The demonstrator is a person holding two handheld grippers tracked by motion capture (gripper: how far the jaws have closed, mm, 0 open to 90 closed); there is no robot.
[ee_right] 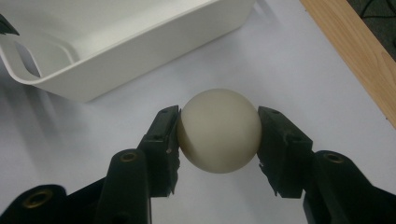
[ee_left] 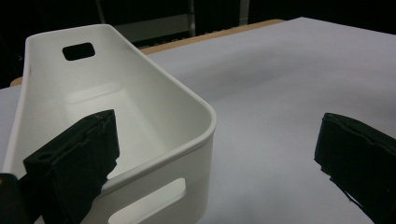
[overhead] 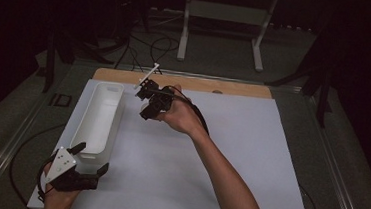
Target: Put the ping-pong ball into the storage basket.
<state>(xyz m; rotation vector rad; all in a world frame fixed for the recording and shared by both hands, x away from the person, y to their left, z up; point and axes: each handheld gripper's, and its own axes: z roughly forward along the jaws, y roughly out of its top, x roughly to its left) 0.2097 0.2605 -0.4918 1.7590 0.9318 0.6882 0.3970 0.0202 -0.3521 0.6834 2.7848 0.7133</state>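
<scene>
The right gripper (ee_right: pixel 218 133) is clamping a smooth, cream-white ball (ee_right: pixel 218 130) between its two black jaws, both pads pressing on the ball's sides, and it is holding the ball clear of the pale sheet-covered table (overhead: pixel 229 163), near the far right side of the long white plastic bin with cut-out handles (overhead: pixel 101 118). Judging by this, the pick-up is already accomplished and the work is sitting roughly at its midpoint: the ball is lifted but not yet over the bin, so what is remaining looks like carrying it across the rim, lowering it and letting go. The left gripper (overhead: pixel 89 158) is resting at the bin's near end with its jaws standing wide apart, one jaw reaching over the rim into the bin and the other out over the table, gripping nothing; it is probably waiting to steady the bin. The bin's floor, as far as the left gripper view is showing it, is lying bare. From above, the ball is being hidden behind the right hand (overhead: pixel 182 115) and gripper body, a thin white stick-like part at the gripper's far tip is staying hard to identify, and the dark surroundings beyond the table are giving away little.
</scene>
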